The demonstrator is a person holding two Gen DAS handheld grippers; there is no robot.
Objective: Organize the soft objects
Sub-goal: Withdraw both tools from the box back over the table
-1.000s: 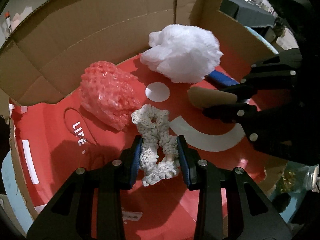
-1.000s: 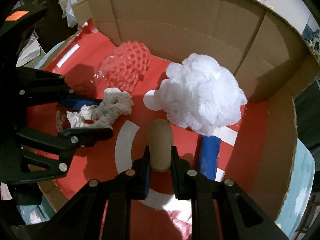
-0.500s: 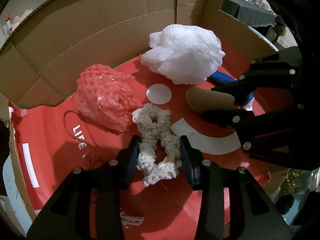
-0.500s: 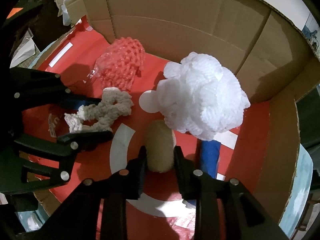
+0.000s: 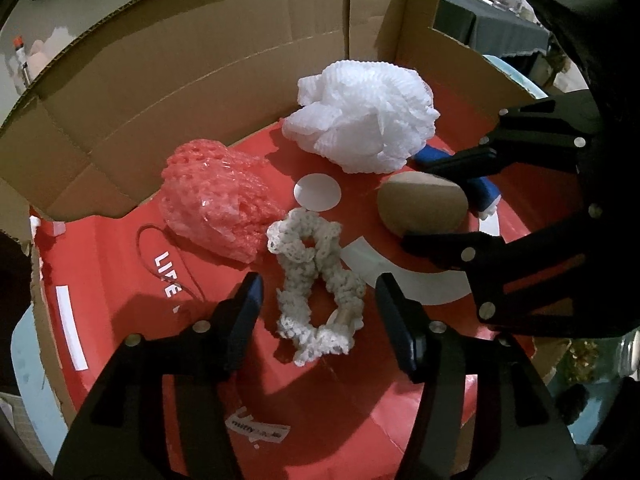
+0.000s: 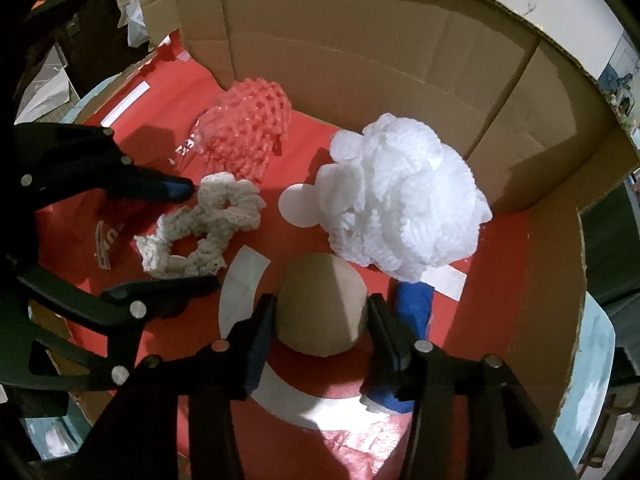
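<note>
Left gripper (image 5: 318, 304): jaws spread, one scrunchie (image 5: 318, 276) lying loose between them on the box (image 5: 120, 320) floor, touching neither. Right gripper (image 6: 320, 320): jaws parted around one tan pad (image 6: 322, 304); contact at either finger is unclear. Blue roll (image 6: 414, 308), just right of it, is half hidden by the finger and, beyond, by one white pouf (image 6: 404, 200). Farther left, one pink net (image 6: 244, 136). Only the left view shows a printed label (image 5: 258, 434) near the tool.
</note>
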